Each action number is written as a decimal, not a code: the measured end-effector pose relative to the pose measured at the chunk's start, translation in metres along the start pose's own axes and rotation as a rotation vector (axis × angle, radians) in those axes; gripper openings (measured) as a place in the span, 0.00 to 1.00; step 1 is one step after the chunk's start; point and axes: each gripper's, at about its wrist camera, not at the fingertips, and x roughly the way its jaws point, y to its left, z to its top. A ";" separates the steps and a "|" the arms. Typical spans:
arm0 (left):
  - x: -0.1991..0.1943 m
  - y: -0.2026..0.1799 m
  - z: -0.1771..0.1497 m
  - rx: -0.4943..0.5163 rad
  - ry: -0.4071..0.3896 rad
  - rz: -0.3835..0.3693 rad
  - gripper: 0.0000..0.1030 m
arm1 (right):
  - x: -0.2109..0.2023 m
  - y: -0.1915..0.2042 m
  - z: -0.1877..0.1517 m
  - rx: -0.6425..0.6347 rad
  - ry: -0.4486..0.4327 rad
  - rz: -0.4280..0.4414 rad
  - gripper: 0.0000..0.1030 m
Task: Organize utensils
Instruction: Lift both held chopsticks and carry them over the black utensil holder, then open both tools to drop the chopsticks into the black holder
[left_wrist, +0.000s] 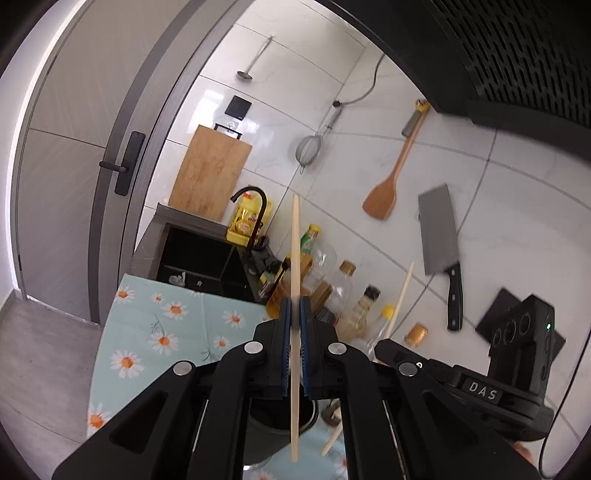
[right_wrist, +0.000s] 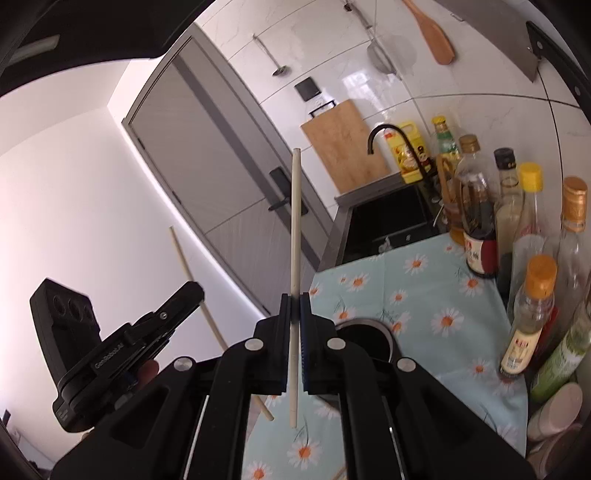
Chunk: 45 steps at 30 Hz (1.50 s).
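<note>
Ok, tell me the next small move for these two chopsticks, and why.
Probably lower both sticks into the dark round holder on the daisy cloth. Each claw, left and right, is shut on one pale chopstick, lifted clear, with the holder's open mouth just below.

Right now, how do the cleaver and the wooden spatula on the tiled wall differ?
The cleaver has a broad grey metal blade and a black handle; the wooden spatula is brown wood all through. The cleaver's handle is at its lower end, blade above; the spatula's handle runs upward and its blade is at the bottom. The spatula is slimmer and longer, the cleaver wider. Both sit flat against the white tiled wall, tilted in the left wrist view.
</note>
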 end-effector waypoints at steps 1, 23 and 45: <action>0.006 0.001 0.003 -0.014 -0.006 -0.008 0.04 | 0.002 -0.005 0.006 0.015 -0.016 0.007 0.06; 0.074 0.011 -0.016 0.012 0.021 0.054 0.04 | 0.043 -0.045 0.008 -0.016 -0.145 -0.028 0.06; 0.031 0.025 -0.022 -0.022 0.117 0.087 0.51 | 0.031 -0.024 0.000 0.007 -0.083 -0.100 0.35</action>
